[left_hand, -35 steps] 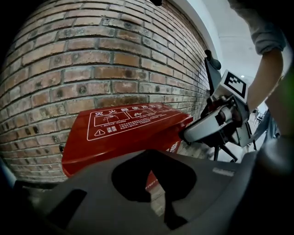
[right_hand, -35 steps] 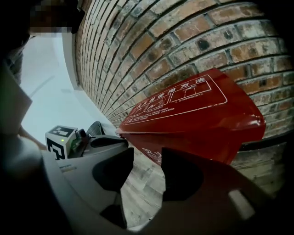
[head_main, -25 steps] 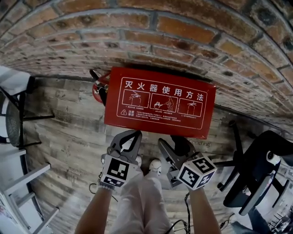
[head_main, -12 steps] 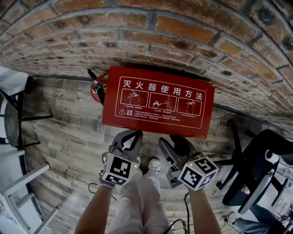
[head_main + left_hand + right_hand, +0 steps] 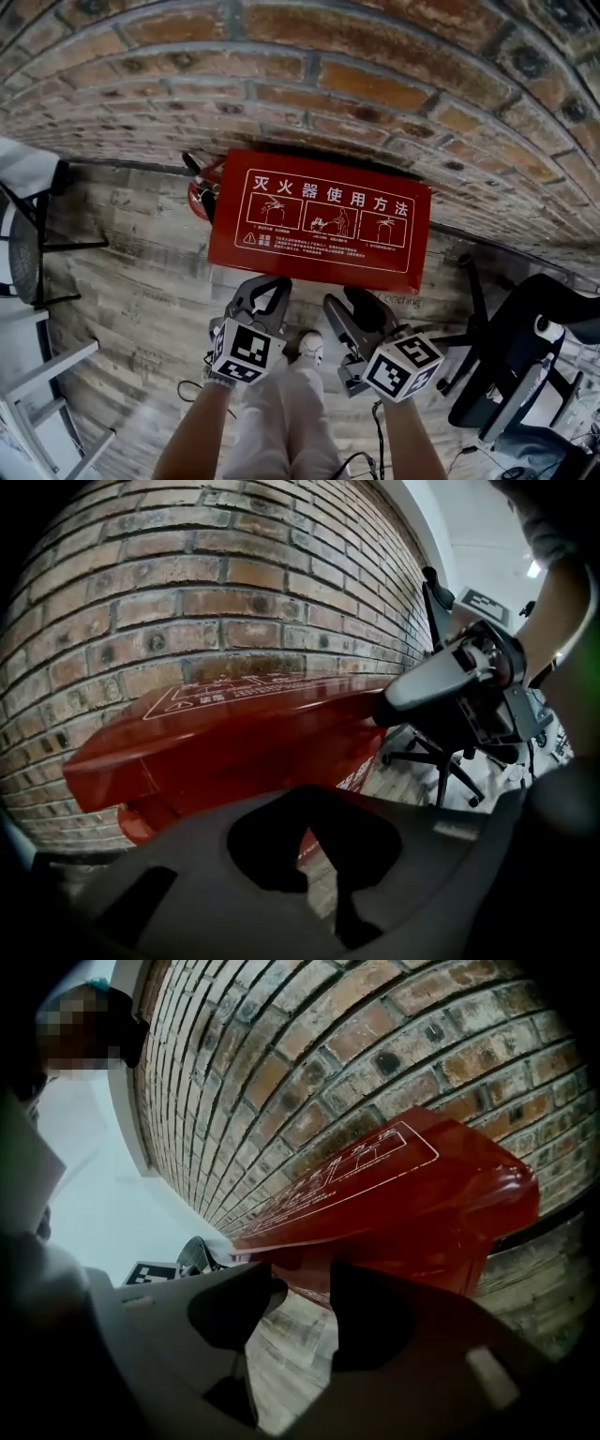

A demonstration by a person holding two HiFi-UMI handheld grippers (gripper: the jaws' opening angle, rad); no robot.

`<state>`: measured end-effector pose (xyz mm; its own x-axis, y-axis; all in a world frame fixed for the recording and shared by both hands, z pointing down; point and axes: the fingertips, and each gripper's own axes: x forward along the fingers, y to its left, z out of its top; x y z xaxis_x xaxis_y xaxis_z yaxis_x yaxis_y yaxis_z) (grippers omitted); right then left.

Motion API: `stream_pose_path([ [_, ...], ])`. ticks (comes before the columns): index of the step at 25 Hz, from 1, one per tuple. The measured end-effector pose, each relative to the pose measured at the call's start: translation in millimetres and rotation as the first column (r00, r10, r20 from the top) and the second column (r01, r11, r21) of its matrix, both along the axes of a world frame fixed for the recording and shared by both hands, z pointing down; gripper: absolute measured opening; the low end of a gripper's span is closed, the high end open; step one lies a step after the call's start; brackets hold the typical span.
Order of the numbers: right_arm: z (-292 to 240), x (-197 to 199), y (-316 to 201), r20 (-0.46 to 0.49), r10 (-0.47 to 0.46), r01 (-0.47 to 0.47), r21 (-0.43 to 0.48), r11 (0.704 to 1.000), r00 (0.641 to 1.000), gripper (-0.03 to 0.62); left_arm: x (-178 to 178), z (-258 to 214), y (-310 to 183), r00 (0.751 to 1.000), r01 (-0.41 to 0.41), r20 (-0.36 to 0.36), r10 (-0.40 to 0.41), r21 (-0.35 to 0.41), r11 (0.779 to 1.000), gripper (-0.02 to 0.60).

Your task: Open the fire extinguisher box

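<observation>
The red fire extinguisher box [image 5: 319, 220] stands on the wood floor against the brick wall, its lid printed with white characters and pictures. My left gripper [image 5: 267, 286] hovers just before the box's front edge, its jaws together on nothing. My right gripper [image 5: 354, 302] is beside it, also short of the front edge, with its jaws apart and closing and only floor showing between them. The left gripper view shows the box [image 5: 234, 733] above the left gripper [image 5: 305, 841]. In the right gripper view the box [image 5: 394, 1194] lies just beyond the right gripper [image 5: 300, 1302].
A red extinguisher [image 5: 199, 187] leans at the box's left end. A black office chair [image 5: 525, 347] stands to the right, and a dark stand [image 5: 28, 244] and white shelving [image 5: 47, 375] to the left. The person's legs and a shoe [image 5: 314, 342] are below the grippers.
The box and both grippers sit slightly lower in the head view. The right gripper's jaws have narrowed a little. The lid looks unchanged.
</observation>
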<state>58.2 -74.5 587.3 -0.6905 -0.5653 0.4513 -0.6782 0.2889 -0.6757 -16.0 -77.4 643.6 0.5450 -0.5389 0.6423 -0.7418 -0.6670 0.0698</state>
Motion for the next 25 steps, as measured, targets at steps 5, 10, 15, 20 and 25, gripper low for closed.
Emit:
stream_pose_path([
  [5,-11,2,-3,0.0,0.016,-0.016,0.023,1.0,1.0,0.172,4,4,2,0.999,-0.041,0.017,0.041,-0.01,0.999,0.0],
  [10,-16,2,-3,0.001,0.017,-0.017,0.028,0.999,1.0,0.166,7,5,10,1.0,-0.031,0.006,0.031,-0.031,0.999,0.0],
  [15,-28,6,-4,-0.004,0.029,-0.029,0.055,0.998,1.0,0.143,14,-1,11,1.0,-0.026,-0.008,0.026,-0.025,0.999,0.0],
  [20,-45,14,-11,0.025,0.073,-0.075,0.081,0.994,0.997,0.092,18,-7,11,1.0,-0.009,-0.02,0.009,-0.034,0.999,0.0],
  [25,-57,15,-17,0.055,0.098,-0.103,0.091,0.99,0.994,0.083,18,-8,12,1.0,-0.013,-0.012,0.013,-0.042,0.999,0.0],
])
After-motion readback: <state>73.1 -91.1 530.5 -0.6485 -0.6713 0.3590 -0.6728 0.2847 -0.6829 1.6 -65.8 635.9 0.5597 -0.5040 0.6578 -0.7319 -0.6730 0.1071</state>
